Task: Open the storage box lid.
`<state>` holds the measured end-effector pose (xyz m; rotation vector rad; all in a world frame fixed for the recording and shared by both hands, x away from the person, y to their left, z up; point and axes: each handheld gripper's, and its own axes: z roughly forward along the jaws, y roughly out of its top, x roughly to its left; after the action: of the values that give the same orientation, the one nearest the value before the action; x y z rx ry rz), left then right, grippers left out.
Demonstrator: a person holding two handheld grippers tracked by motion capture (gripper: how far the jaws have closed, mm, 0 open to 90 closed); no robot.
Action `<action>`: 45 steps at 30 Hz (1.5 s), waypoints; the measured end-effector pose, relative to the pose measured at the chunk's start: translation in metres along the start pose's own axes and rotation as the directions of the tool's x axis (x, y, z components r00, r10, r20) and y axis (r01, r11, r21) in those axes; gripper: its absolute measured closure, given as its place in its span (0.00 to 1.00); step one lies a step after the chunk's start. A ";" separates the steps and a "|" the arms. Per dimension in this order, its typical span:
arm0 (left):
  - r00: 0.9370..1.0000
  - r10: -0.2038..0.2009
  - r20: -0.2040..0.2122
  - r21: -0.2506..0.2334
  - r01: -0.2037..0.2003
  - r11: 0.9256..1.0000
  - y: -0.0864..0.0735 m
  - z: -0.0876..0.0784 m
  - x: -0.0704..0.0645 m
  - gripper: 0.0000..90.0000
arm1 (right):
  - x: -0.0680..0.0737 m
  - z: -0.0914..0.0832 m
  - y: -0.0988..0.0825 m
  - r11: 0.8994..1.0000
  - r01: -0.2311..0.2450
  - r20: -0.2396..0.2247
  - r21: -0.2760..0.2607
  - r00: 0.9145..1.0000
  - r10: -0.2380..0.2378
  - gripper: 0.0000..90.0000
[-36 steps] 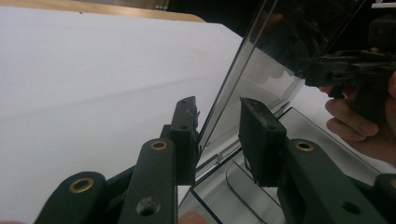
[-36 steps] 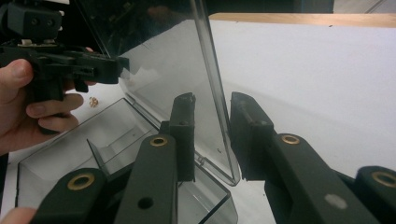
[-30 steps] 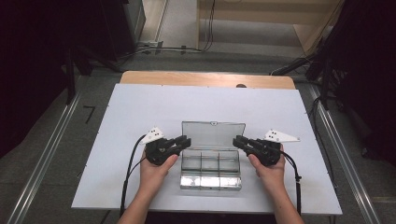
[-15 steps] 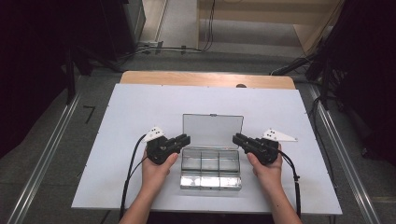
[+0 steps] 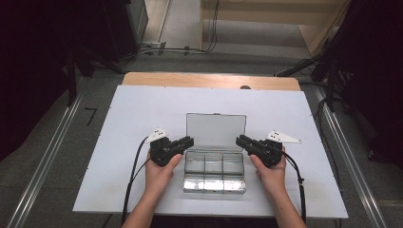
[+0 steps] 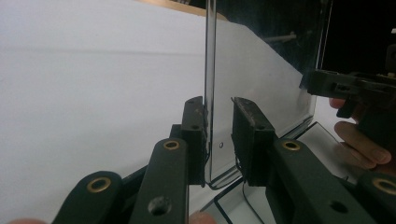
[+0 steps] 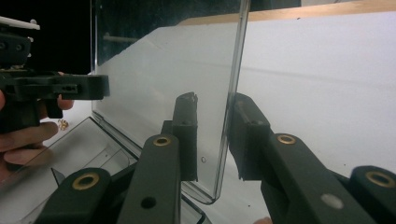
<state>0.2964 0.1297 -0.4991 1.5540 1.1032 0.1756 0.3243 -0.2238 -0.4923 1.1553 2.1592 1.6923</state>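
Both tools are set at the raised lid of the clear box: left tool straddling its edge, one pad touching; right tool likewise, pads spread. Beyond, the white counter is seen.

The compartment box and its raised lid are clear, glossy plastic with smooth faces. The left gripper and right gripper are matt black plastic with brass-coloured metal rivets. The table has a smooth, matt white top edged with light wood.
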 end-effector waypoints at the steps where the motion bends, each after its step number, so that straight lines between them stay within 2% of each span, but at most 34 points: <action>1: 1.000 -0.007 0.002 0.000 0.007 1.000 0.000 0.000 0.000 0.83 | 0.000 0.000 0.000 1.000 -0.002 0.002 0.001 1.000 0.002 0.78; 5: 1.000 -0.029 0.007 0.005 0.029 1.000 0.000 0.002 0.002 0.83 | -0.001 0.002 -0.001 1.000 -0.016 0.008 0.005 1.000 0.016 0.77; 20: 0.999 -0.050 -0.011 0.038 0.051 0.998 -0.002 0.007 0.004 0.77 | -0.005 0.007 -0.004 0.998 -0.052 0.025 0.037 0.998 0.051 0.73; 33: 0.997 -0.075 -0.023 0.068 0.077 0.995 -0.004 0.011 0.005 0.70 | -0.010 0.009 -0.005 0.991 -0.108 0.033 0.085 0.994 0.105 0.69; 45: 0.997 -0.079 -0.020 0.097 0.080 0.992 -0.006 0.014 0.005 0.64 | -0.011 0.012 -0.005 0.984 -0.129 0.030 0.119 0.991 0.127 0.65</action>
<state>0.3049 0.1227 -0.5105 1.5945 1.1992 0.0811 0.3363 -0.2226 -0.5045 1.3657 2.2453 1.6081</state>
